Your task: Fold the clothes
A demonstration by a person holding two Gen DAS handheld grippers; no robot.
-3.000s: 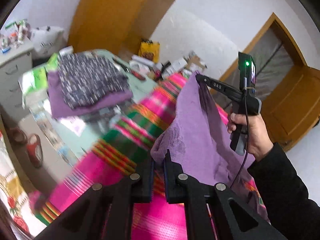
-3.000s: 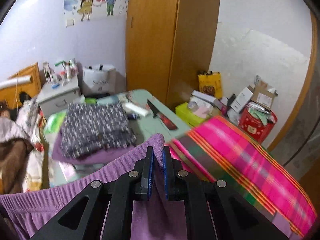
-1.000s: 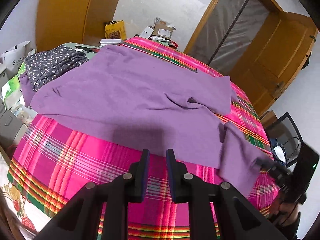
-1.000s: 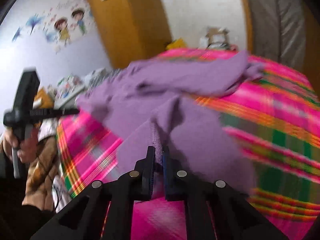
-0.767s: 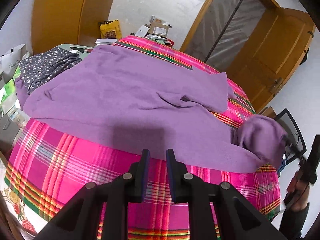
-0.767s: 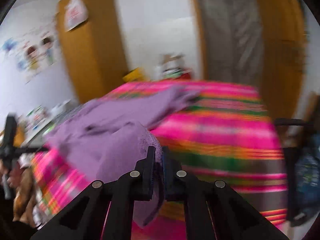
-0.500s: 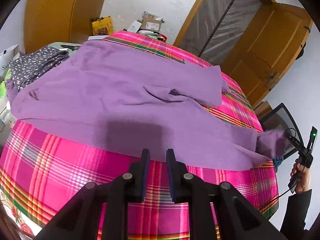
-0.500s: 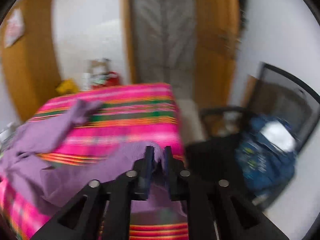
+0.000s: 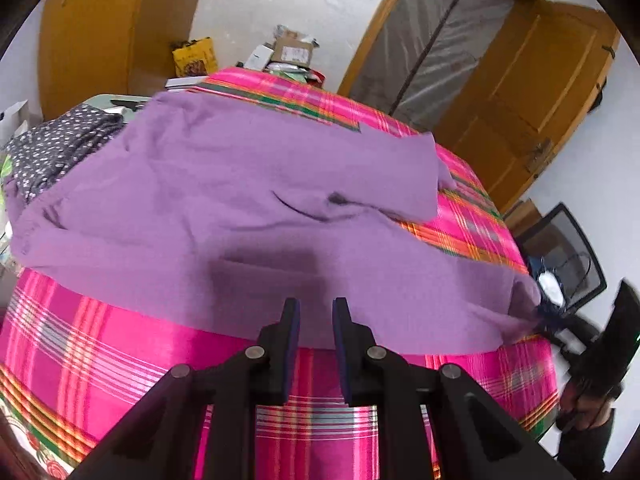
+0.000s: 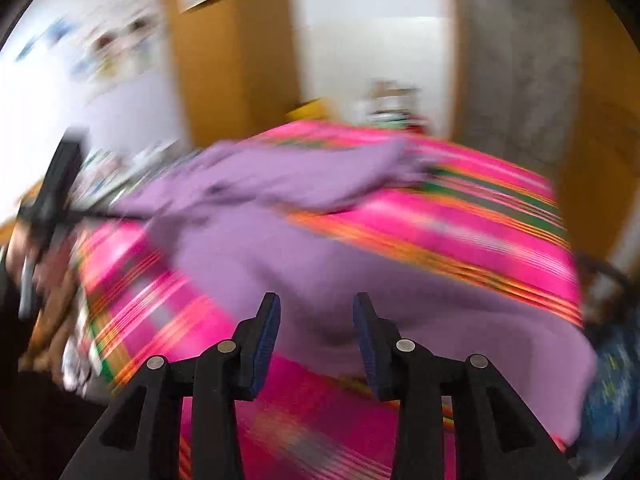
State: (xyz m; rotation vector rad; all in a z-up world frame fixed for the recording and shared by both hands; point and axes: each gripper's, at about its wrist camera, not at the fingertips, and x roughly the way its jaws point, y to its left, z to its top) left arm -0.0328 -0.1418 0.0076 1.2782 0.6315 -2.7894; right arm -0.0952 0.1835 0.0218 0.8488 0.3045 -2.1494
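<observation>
right gripper (image 10: 316, 320) jaws, just opening, stand wide, empty above purple garment (image 10: 320, 264); left gripper (image 9: 314, 320) jaws narrowly apart, empty.

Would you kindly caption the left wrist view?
Open left gripper over a purple fleece garment spread across pink plaid cloth.

garments: 2 — purple top (image 9: 224, 184) | dotted one (image 9: 52, 148) — tongs: 2 (image 9: 314, 320) (image 10: 316, 320)

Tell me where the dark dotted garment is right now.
In the left wrist view the dark dotted garment lies folded at the far left, off the plaid-covered table, beside the left edge of the spread purple garment.
</observation>
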